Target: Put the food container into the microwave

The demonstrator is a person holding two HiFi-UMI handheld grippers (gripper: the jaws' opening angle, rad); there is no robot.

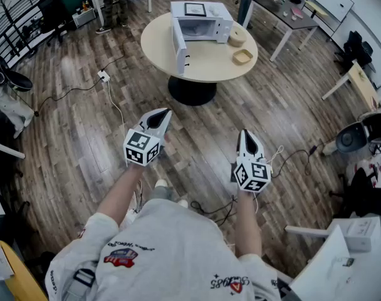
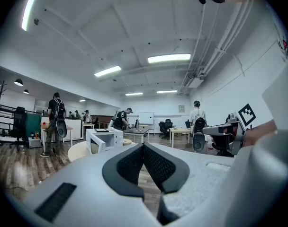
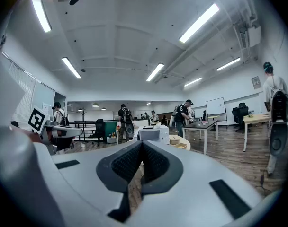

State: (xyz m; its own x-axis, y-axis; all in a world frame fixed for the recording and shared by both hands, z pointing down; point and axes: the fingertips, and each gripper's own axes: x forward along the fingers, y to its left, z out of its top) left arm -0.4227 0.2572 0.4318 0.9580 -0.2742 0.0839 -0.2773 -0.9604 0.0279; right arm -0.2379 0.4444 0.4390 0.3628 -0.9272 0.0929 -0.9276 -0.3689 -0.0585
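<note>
Nearest, left gripper (image 1: pixel 164 115) and right gripper (image 1: pixel 245 134) are both clenched tip to tip on nothing, above the wood floor (image 1: pixel 84 124). Farther off, on the round table (image 1: pixel 209 66), the food container (image 1: pixel 243 56) lies flat, open side up, tan, shallow and rounded-square; no long axis can be made out. Beyond it stands the white microwave (image 1: pixel 200 19), its door (image 1: pixel 179 46) swung open.

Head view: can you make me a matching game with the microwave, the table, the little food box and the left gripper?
Things:
1. white microwave
2. round beige table
3. shallow tan food container
4. white left gripper

States:
A. jaws together, holding nothing
B. door swung open
C. sits on the tabletop beside the microwave, not inside it
D. stands on the wood floor and carries the microwave

Pairs: 1-B, 2-D, 3-C, 4-A
</note>
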